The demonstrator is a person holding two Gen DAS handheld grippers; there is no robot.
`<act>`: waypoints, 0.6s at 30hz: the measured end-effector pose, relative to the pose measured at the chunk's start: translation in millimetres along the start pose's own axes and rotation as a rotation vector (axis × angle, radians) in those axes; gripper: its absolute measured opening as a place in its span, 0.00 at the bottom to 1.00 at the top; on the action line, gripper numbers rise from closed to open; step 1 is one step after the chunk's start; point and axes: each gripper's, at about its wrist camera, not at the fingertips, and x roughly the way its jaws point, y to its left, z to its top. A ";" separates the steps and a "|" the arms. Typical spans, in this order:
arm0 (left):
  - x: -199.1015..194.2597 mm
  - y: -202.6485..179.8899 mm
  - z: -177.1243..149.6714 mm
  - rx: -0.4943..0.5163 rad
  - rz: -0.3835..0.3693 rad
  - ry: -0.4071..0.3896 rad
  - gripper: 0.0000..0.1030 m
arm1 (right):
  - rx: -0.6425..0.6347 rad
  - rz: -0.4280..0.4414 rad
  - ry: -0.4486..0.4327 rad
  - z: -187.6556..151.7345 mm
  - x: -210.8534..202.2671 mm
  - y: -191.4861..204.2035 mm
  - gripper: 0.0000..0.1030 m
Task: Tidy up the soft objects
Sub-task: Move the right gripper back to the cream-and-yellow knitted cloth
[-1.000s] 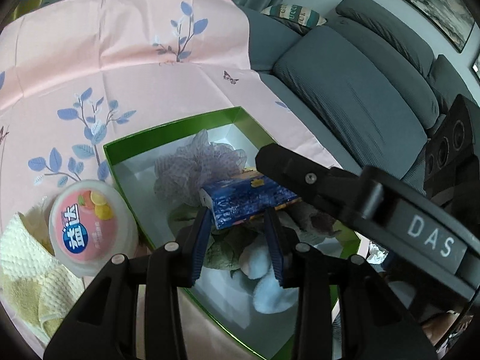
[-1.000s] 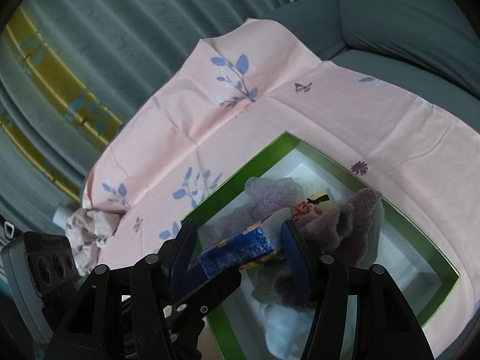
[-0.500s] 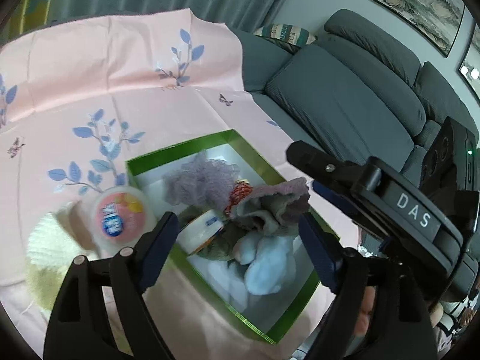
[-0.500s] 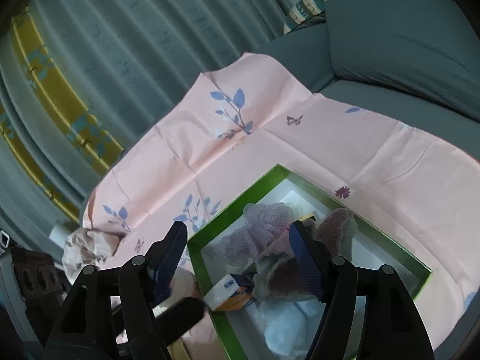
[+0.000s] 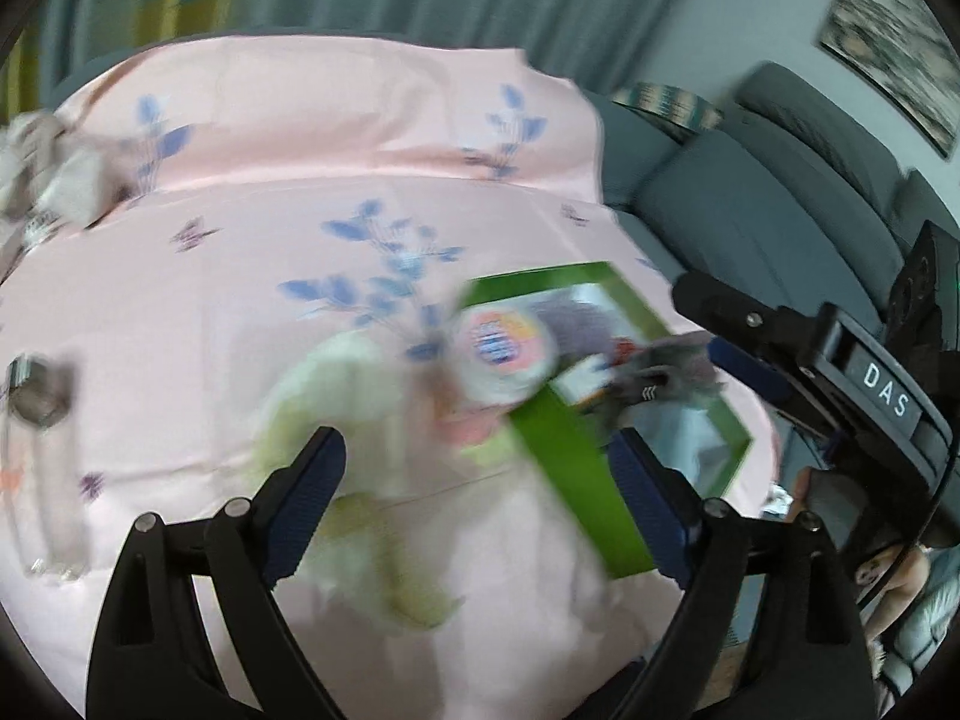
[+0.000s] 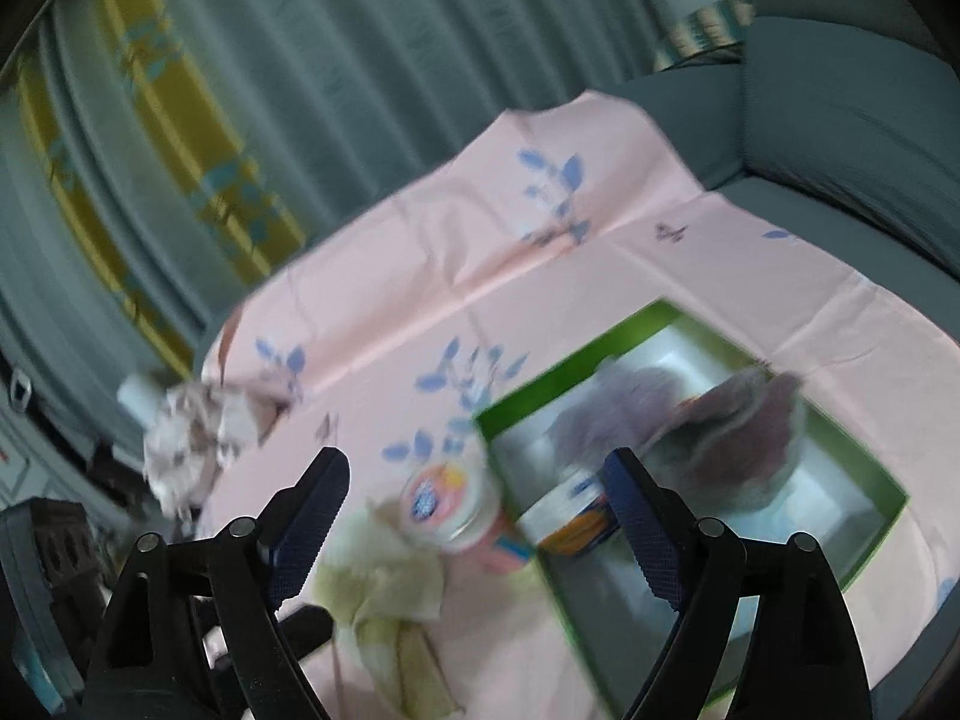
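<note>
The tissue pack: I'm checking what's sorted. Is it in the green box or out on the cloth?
In. The tissue pack lies inside the green box, against its near-left wall, beside the purple soft items.

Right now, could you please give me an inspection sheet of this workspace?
Surface: pink floral cloth over a sofa.
Job's things: green box holding a purple puff, grey cloth and tissue pack; yellow towel and round tub beside it.
Clutter: crumpled cloth at the far edge.
Claws: left claw and right claw opening, nothing between them.
Cables: nothing seen.
Surroundings: curtain, cushions, picture.
</note>
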 end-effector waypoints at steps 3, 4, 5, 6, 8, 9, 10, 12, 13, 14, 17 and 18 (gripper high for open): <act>-12.0 33.1 -13.9 -0.048 0.054 0.003 0.87 | -0.048 0.028 0.072 -12.9 14.2 28.8 0.85; -17.3 48.3 -21.9 -0.069 0.082 0.000 0.87 | -0.060 0.039 0.099 -17.0 18.8 36.6 0.85; -19.7 56.0 -27.3 -0.081 0.100 0.001 0.87 | -0.073 0.053 0.134 -22.3 25.6 46.6 0.85; -23.1 68.6 -35.3 -0.104 0.125 0.003 0.87 | -0.086 0.074 0.182 -28.5 36.1 59.6 0.85; -28.0 86.7 -46.9 -0.149 0.148 0.013 0.87 | -0.104 0.076 0.254 -38.8 54.8 80.1 0.85; -30.0 97.3 -53.9 -0.187 0.151 0.017 0.87 | -0.131 0.057 0.282 -43.9 64.8 92.6 0.85; -32.0 108.4 -61.2 -0.228 0.147 0.028 0.87 | -0.154 0.045 0.293 -46.5 71.4 101.4 0.85; -35.7 121.1 -71.9 -0.278 0.139 0.043 0.87 | -0.201 0.025 0.316 -50.4 89.0 120.9 0.85; -37.5 127.4 -77.9 -0.299 0.138 0.051 0.87 | -0.231 -0.020 0.336 -51.9 102.9 131.6 0.85; -39.3 130.4 -81.2 -0.310 0.141 0.053 0.87 | -0.252 -0.057 0.343 -53.4 110.9 137.0 0.85; -44.2 139.2 -92.0 -0.334 0.151 0.062 0.87 | -0.317 -0.191 0.375 -56.2 148.3 150.6 0.85; -46.2 140.7 -94.0 -0.338 0.150 0.062 0.87 | -0.327 -0.226 0.395 -57.9 158.0 150.4 0.85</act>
